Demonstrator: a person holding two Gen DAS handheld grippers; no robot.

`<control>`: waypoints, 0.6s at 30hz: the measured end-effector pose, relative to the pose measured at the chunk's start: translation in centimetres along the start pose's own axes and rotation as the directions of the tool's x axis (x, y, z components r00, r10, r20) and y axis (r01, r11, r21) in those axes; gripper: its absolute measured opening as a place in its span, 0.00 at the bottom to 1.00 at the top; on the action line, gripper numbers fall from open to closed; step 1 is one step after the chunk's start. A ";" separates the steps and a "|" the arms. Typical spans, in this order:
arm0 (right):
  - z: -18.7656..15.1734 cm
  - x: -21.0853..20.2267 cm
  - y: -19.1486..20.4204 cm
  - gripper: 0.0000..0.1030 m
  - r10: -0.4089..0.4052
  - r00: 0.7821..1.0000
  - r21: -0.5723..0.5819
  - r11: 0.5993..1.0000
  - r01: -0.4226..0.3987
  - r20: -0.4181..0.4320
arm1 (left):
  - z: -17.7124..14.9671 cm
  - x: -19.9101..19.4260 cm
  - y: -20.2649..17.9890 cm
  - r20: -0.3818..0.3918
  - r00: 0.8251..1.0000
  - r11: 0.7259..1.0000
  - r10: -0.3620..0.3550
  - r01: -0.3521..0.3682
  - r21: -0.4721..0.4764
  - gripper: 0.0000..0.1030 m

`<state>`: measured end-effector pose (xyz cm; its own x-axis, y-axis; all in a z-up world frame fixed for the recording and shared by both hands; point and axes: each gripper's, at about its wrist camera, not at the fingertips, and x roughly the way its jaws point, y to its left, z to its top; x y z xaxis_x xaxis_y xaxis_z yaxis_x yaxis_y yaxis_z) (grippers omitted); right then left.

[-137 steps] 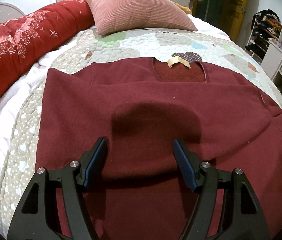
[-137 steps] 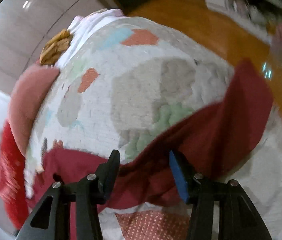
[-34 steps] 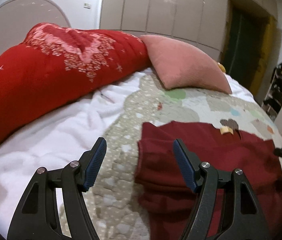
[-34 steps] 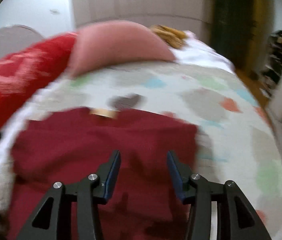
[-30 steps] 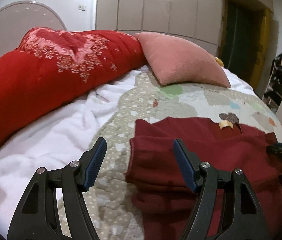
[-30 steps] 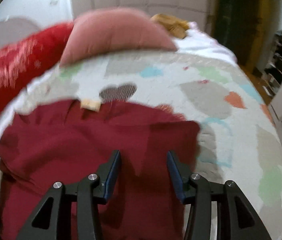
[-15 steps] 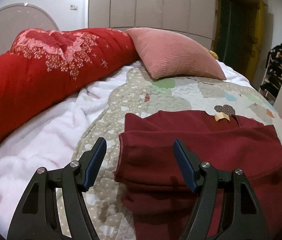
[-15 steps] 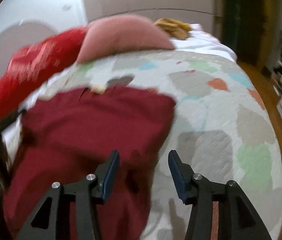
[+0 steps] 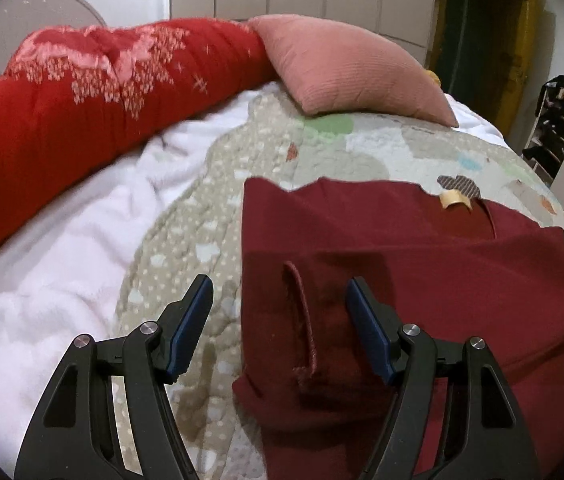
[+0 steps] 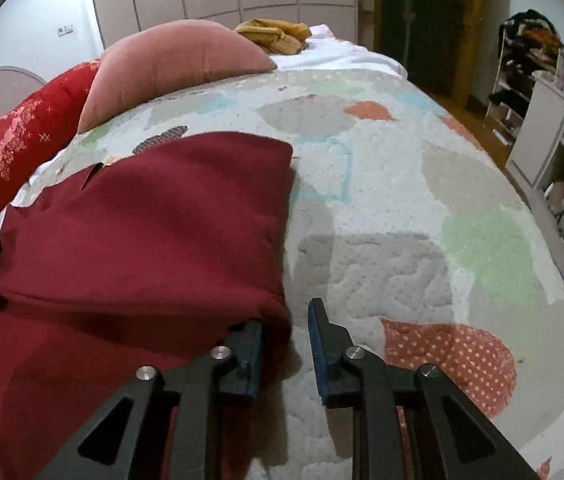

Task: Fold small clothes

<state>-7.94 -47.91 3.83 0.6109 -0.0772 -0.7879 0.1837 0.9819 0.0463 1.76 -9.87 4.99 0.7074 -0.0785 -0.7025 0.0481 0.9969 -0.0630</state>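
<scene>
A dark red sweater (image 9: 401, 264) lies on the quilted bed with both sleeves folded across its body; a tan neck label (image 9: 455, 199) shows at the collar. My left gripper (image 9: 280, 320) is open over the sweater's left edge, with a sleeve cuff (image 9: 301, 328) between its fingers. In the right wrist view the sweater (image 10: 142, 240) fills the left half. My right gripper (image 10: 285, 344) is partly closed at the sweater's right edge; its left finger (image 10: 248, 354) is tucked under a fold of fabric, with a gap left between the jaws.
A pink cushion (image 9: 345, 68) and a red floral duvet roll (image 9: 82, 92) lie at the head of the bed. A white blanket (image 9: 62, 248) lies to the left. Shelves (image 10: 553, 128) stand right of the bed. A yellow garment (image 10: 278, 36) lies behind the cushion.
My left gripper has moved closer over the sweater's left edge. My right gripper has narrowed and come down at the sweater's right edge, its left finger now under the fabric.
</scene>
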 end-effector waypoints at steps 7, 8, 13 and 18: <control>1.8 -6.0 -0.1 0.37 0.019 0.993 0.064 0.998 -0.027 0.113 | 0.0 -0.5 0.2 0.019 1.000 1.000 0.010 -0.010 -0.012 0.67; 2.3 -6.1 0.6 0.37 0.037 0.992 0.048 0.998 -0.043 0.118 | 0.0 -0.3 0.2 0.013 1.000 1.000 0.013 -0.013 -0.011 0.67; 4.9 -2.4 4.7 0.36 0.118 0.990 -0.030 0.993 -0.115 0.083 | 0.0 0.4 0.4 -0.020 1.000 1.000 0.019 -0.019 -0.020 0.67; 5.6 3.5 6.3 0.36 0.020 1.000 -0.100 0.995 -0.020 0.000 | -0.1 1.5 0.6 -0.073 0.997 0.999 0.011 -0.014 -0.032 0.68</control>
<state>-0.33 -42.95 4.82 0.6146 -0.0571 -0.7868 0.0931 0.9957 0.0004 2.80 -9.39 3.86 0.6546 -0.0679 -0.7529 0.0163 0.9970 -0.0757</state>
